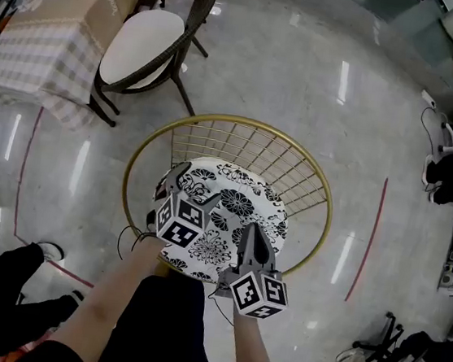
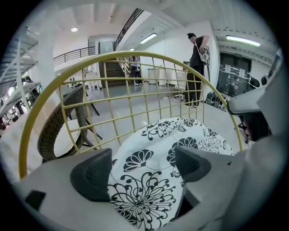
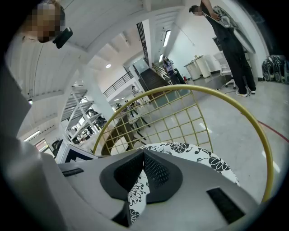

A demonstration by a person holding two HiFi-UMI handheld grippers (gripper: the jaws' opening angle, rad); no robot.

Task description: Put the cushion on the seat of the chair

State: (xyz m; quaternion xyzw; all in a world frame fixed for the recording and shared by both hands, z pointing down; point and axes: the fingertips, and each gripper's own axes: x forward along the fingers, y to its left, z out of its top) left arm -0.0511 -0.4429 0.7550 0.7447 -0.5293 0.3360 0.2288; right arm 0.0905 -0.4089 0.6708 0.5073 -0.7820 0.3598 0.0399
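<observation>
The black-and-white floral cushion (image 1: 226, 217) is laid flat on the seat of the gold wire chair (image 1: 316, 197), inside its curved mesh back, and most of the seat is covered by it.

The cushion's near edge is gripped by the right gripper (image 1: 251, 232). In the right gripper view the two dark pads (image 3: 156, 173) are seen drawn together, and a fold of the patterned fabric (image 3: 135, 194) appears to be pinched between them, though the contact itself is partly hidden by the gripper body.

The left gripper (image 1: 189, 181) is held over the cushion's left side. In the left gripper view its jaws are spread wide, nothing is clamped, and the floral print (image 2: 149, 189) is seen lying below the gap, apart from both pads (image 2: 92, 173).

Both grippers are carried by the person's hands at the chair's front edge.

Behind the gold chair, well apart from it, a dark wicker chair (image 1: 195, 0) with a white seat pad is placed beside a table with a checked cloth (image 1: 51, 40). A curved red line (image 1: 370, 235) is marked on the glossy floor.
</observation>
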